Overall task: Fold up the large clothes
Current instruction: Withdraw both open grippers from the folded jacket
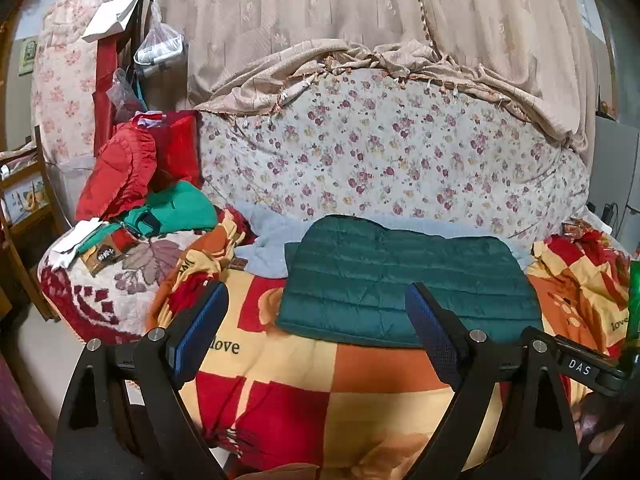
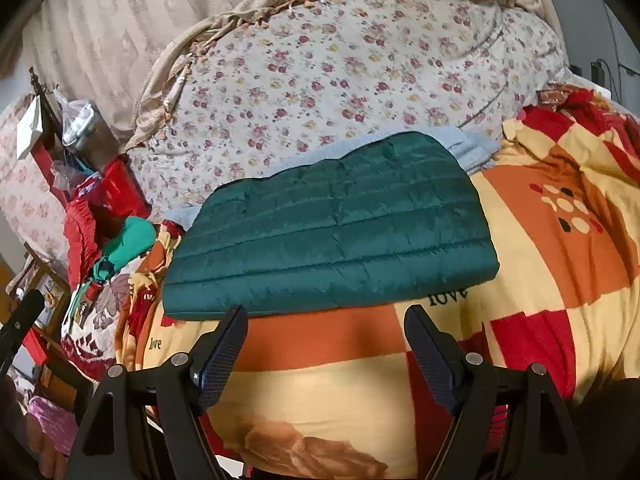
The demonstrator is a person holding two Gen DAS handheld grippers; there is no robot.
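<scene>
A dark green quilted jacket (image 1: pixel 404 280) lies folded into a flat rectangle on a red, orange and yellow checked blanket (image 1: pixel 312 384). It also shows in the right wrist view (image 2: pixel 332 228), on the same blanket (image 2: pixel 560 280). My left gripper (image 1: pixel 316 300) is open and empty, held just short of the jacket's near edge. My right gripper (image 2: pixel 326 320) is open and empty, close above the blanket in front of the jacket's near edge. Neither gripper touches the jacket.
A floral quilt (image 1: pixel 380 152) is piled behind the jacket, with a beige curtain (image 1: pixel 320 12) above. A light blue cloth (image 1: pixel 264 248) lies under the jacket's far side. Red and bright green clothes (image 1: pixel 160 200) are heaped at the left, next to a wooden chair (image 1: pixel 24 208).
</scene>
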